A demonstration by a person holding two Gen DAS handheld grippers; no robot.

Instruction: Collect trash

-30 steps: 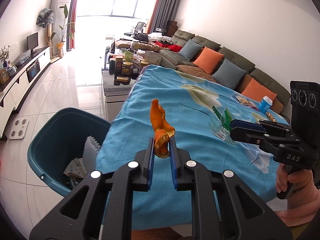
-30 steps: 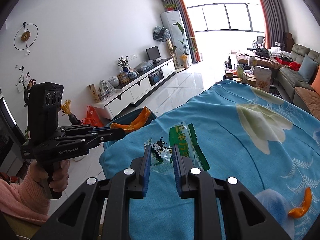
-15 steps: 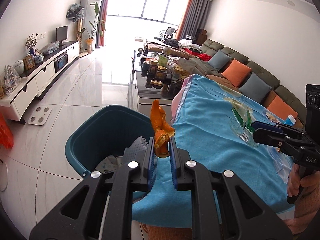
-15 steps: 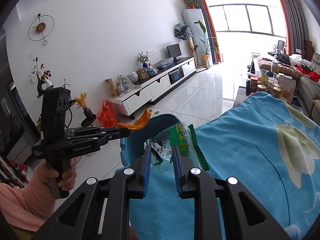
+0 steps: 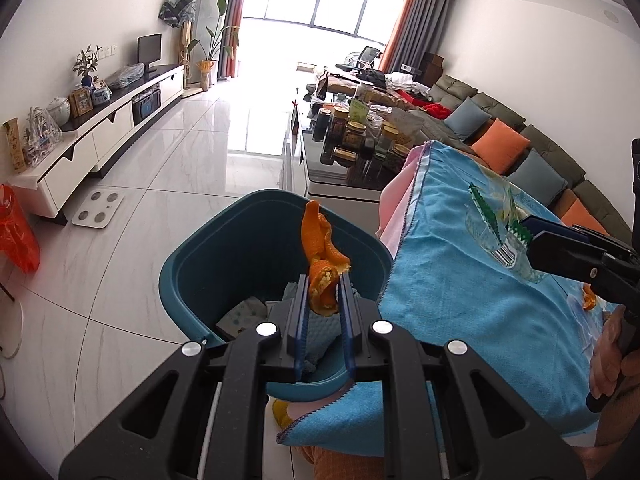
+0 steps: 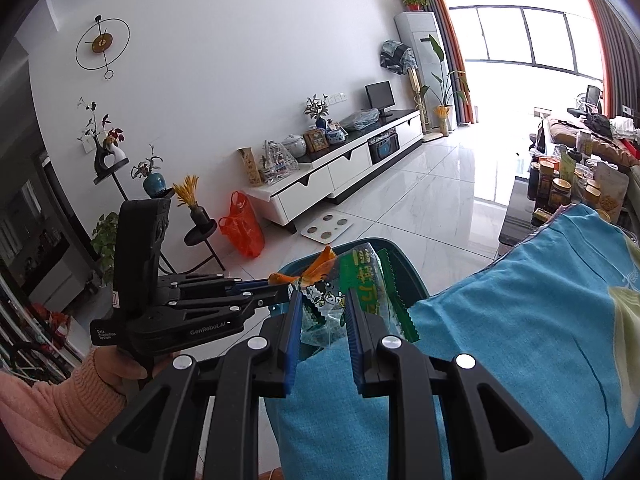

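My left gripper [image 5: 323, 286] is shut on a curled orange peel [image 5: 320, 248] and holds it over the teal trash bin [image 5: 200, 264] on the floor beside the table. Crumpled paper and a pale cloth lie inside the bin. My right gripper [image 6: 323, 300] is shut on a clear snack wrapper with green print [image 6: 360, 280], held at the table's corner just short of the bin [image 6: 404, 264]. In the right wrist view the left gripper [image 6: 280, 280] reaches in from the left with the peel [image 6: 320, 266]. In the left wrist view the right gripper [image 5: 532, 236] carries the wrapper [image 5: 490, 224].
A blue cloth [image 5: 460, 292] covers the table; another bit of orange peel [image 5: 588, 300] lies on it. A low table with jars [image 5: 360, 140] stands behind the bin. A white scale [image 5: 98, 208] and an orange bag [image 5: 16, 232] sit on the tiled floor. A sofa [image 5: 532, 152] runs along the right wall.
Both grippers have swung left from over the blue cloth toward the bin, each keeping its load. The peel now hangs above the bin opening and the wrapper is at the table corner.
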